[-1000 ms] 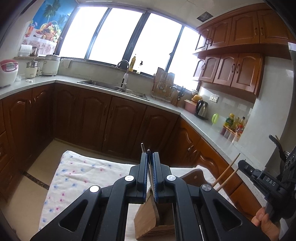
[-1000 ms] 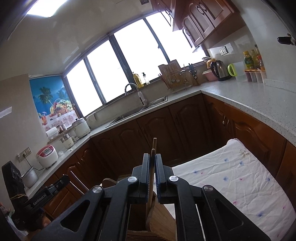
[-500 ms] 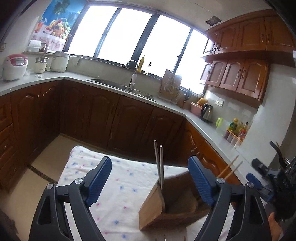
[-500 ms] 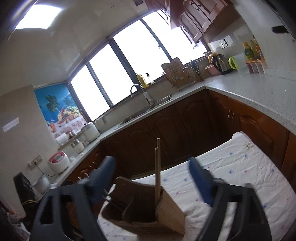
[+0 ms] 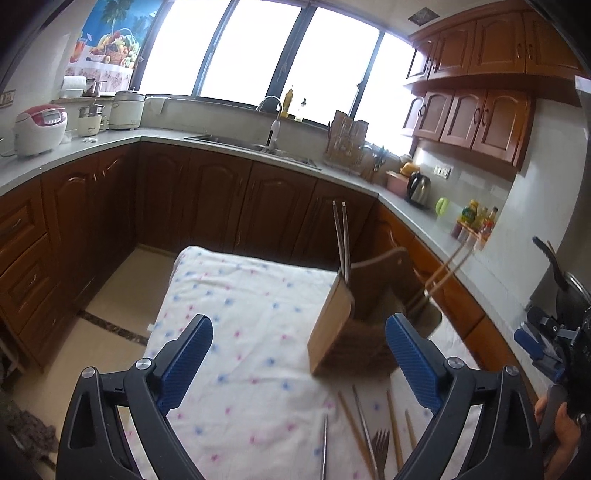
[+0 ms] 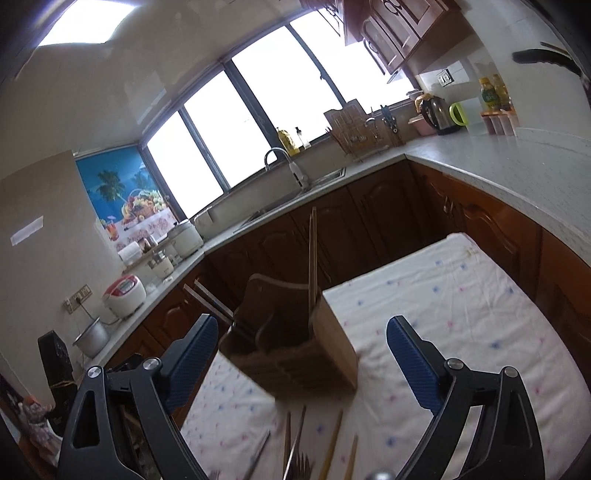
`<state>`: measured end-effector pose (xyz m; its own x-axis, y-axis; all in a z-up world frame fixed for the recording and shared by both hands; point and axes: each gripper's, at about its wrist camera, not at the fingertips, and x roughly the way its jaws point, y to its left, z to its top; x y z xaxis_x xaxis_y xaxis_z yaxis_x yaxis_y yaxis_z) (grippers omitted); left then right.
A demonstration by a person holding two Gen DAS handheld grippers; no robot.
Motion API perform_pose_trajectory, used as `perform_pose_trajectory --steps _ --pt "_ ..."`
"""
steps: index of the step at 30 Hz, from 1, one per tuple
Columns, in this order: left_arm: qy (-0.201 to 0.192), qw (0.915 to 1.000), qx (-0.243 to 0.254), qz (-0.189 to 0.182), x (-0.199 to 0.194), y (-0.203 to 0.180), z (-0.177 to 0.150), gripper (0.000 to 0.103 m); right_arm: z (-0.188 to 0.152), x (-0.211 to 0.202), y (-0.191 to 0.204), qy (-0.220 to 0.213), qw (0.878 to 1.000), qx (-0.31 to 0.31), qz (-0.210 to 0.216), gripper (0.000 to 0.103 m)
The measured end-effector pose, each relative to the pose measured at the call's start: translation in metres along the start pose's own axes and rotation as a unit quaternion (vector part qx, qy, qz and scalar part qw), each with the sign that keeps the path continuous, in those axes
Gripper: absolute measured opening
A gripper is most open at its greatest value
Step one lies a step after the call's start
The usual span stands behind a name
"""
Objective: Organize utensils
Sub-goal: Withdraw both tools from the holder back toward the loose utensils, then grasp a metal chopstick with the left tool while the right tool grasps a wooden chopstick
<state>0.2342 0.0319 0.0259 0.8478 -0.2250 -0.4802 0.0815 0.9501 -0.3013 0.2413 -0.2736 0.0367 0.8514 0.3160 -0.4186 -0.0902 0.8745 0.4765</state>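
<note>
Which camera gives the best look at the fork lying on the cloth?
The left wrist view: the fork lies near the bottom edge between loose chopsticks, its tines sharp and countable. In the right wrist view the fork is blurred and cut off by the frame's bottom edge.

Bright windows (image 5: pixel 258 48) across the upper frame – dark wooden cabinets (image 5: pixel 221 206) beneath a pale counter (image 5: pixel 110 144), sink (image 5: pixel 258 144) at centre, tiled floor (image 5: pixel 118 295) lower left, ceiling light (image 6: pixel 85 22) upper left.
</note>
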Motion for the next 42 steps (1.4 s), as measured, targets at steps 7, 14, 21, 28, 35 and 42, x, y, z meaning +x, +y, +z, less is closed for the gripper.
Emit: perform_pose_trajectory --steps 7,14,21,28,35,42 --pt "0.027 0.9994 0.012 0.018 -0.032 -0.002 -0.019 0.099 -0.033 -0.026 0.006 0.025 0.999 -0.018 -0.019 0.094" --pt "0.074 0.9963 0.034 0.026 -0.043 -0.007 -0.040 0.099 -0.068 -0.040 0.009 0.045 0.997 -0.041 -0.042 0.094" --pt "0.106 0.9928 0.045 0.033 -0.047 -0.011 -0.050 0.099 -0.092 -0.041 0.001 0.074 0.995 -0.030 -0.053 0.094" --pt "0.135 0.9883 0.057 0.042 -0.042 -0.018 -0.056 0.099 -0.105 -0.036 -0.002 0.099 0.993 -0.032 -0.061 0.094" --pt "0.150 0.9851 0.073 0.042 -0.029 -0.028 -0.058 0.099 -0.105 -0.029 -0.003 0.114 0.991 -0.039 -0.062 0.094" --pt "0.165 0.9805 0.096 0.048 -0.006 -0.037 -0.059 0.098 -0.107 -0.013 -0.003 0.128 0.987 -0.059 -0.077 0.085"
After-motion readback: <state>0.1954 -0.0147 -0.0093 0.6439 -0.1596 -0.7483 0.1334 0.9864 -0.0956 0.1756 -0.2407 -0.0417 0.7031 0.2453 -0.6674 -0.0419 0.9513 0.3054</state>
